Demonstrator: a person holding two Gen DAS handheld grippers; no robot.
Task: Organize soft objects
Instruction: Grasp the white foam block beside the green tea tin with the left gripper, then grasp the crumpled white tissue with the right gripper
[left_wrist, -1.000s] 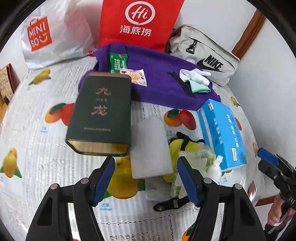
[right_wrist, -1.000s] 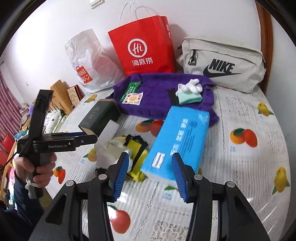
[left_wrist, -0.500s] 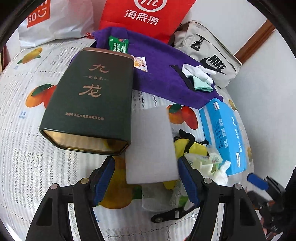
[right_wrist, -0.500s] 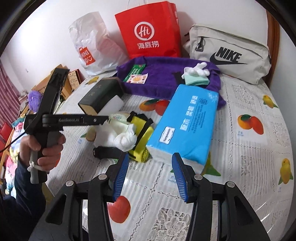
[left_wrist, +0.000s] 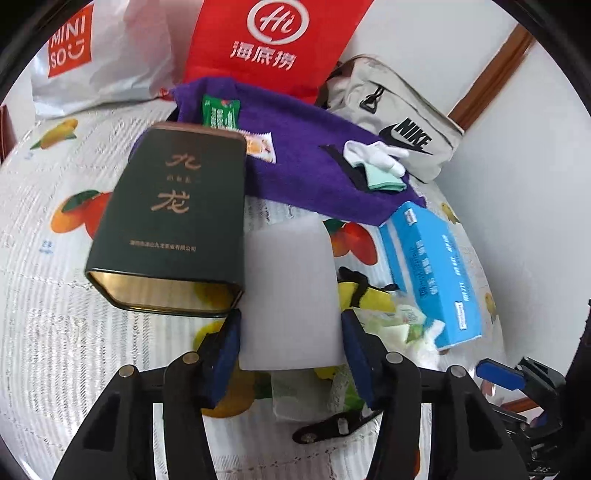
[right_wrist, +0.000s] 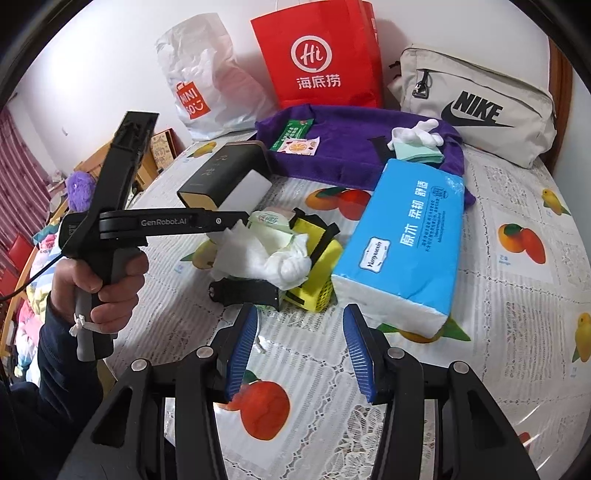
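Lace-patterned cloth with printed fruit covers your counter (right_wrist: 517, 206), and everything sits on it. At the back stand a red paper bag (right_wrist: 321, 59), a white Miniso bag (right_wrist: 207, 85) and a grey Nike pouch (right_wrist: 476, 107). In front of them lies a purple towel (left_wrist: 306, 162) carrying snack packets and a white glove (right_wrist: 417, 134) on a mint cloth. Next in size, the blue tissue pack (right_wrist: 410, 240) lies ahead and slightly right of your right gripper (right_wrist: 299, 350), whose jaws stand apart with nothing between them; the pack is near them but not touching.

A dark green tea tin (left_wrist: 173, 225) lies on its side, open end toward your left gripper (left_wrist: 290, 350). Just beside the tin, on its right, sits the white foam block (left_wrist: 291, 295). Your left jaws are spread wide and the block's near end lies between them; you cannot tell from these views whether either pad touches it.

Right of the block, a yellow pouch with black straps (right_wrist: 317, 266) lies under crumpled white tissue (right_wrist: 266, 254), with a black strap piece (right_wrist: 243, 291) at its near edge.
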